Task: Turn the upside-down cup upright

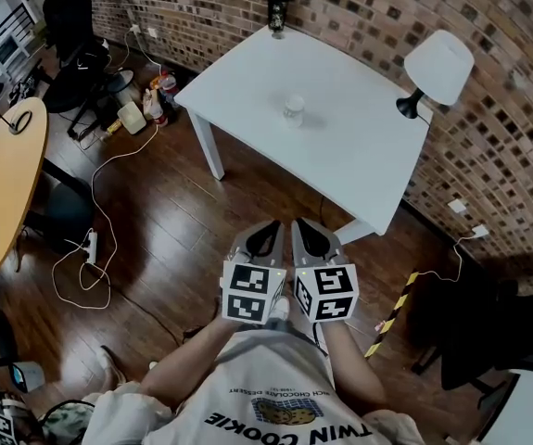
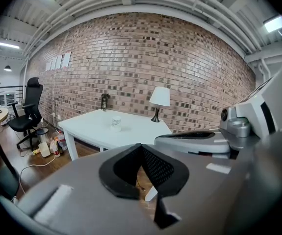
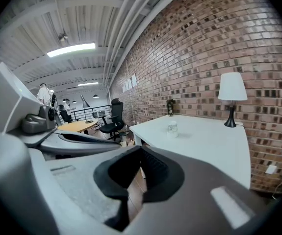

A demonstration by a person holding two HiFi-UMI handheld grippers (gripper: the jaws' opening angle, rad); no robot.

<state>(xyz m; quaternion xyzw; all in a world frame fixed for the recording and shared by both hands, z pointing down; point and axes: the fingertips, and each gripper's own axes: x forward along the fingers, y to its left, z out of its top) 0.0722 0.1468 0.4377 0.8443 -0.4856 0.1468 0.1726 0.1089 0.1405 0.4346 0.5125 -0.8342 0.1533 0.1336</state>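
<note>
Two grippers sit side by side in front of me, held low over the wooden floor [image 1: 201,221] and well short of the white desk [image 1: 359,151]. The left gripper [image 1: 268,236] has its dark pads pressed together at the tips with nothing between them, as its own view [image 2: 141,148] shows plainly. The right gripper [image 1: 305,235] is the same, tips together and empty [image 3: 141,149]. Their marker cubes [image 1: 252,293] nearly touch each other just above the person's shirt [image 1: 275,406].

The cup [image 1: 294,108] stands alone near the middle of the white desk, well apart from both grippers. It looks clear or pale, and from here it is too small for me to say which end is up, though it may be mouth down. Both gripper views point toward it [image 2: 115,123] [image 3: 172,128].

A lamp [image 1: 437,68] with a white shade stands at the desk's right corner by the brick wall [image 1: 488,146]. A small dark object [image 1: 279,9] sits at the far edge against that wall.

Off to the left are an oval wooden desk [image 1: 2,179], a black office chair [image 1: 67,17], a few bottles [image 1: 159,95] near the white desk's leg, and a white cable [image 1: 90,248] looping across the floor
</note>
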